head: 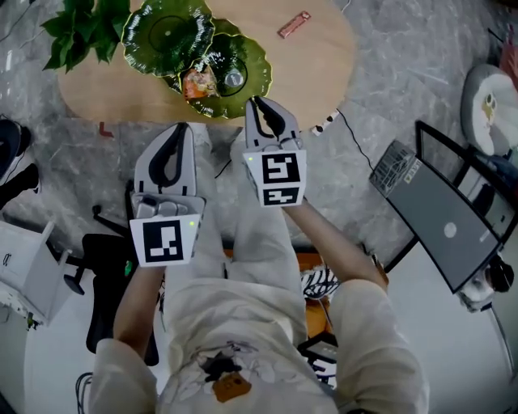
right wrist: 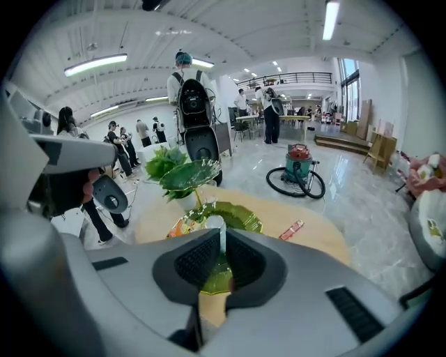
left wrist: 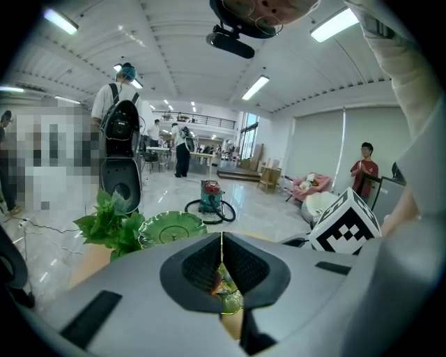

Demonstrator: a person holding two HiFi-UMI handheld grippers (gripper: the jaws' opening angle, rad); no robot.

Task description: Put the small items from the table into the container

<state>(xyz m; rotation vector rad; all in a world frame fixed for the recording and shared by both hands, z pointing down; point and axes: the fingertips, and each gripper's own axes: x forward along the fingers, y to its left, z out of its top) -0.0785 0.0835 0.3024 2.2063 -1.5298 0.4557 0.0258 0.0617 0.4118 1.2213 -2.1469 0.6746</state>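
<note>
A green leaf-shaped dish sits on the wooden table, with a second leaf dish raised above it. In the lower dish lie an orange packet and a small silver item. A pink wrapped bar lies on the table beyond the dish, also visible in the right gripper view as the bar. My right gripper is shut and empty, its tips at the dish's near rim. My left gripper is shut and empty, off the table's near edge. Ahead of the right gripper's tips is the dish.
A leafy plant stands at the table's left end. A cable with a plug hangs at the near right edge. A dark chair base is on the floor at the left, a screen on a stand at the right. People and a vacuum cleaner are farther off.
</note>
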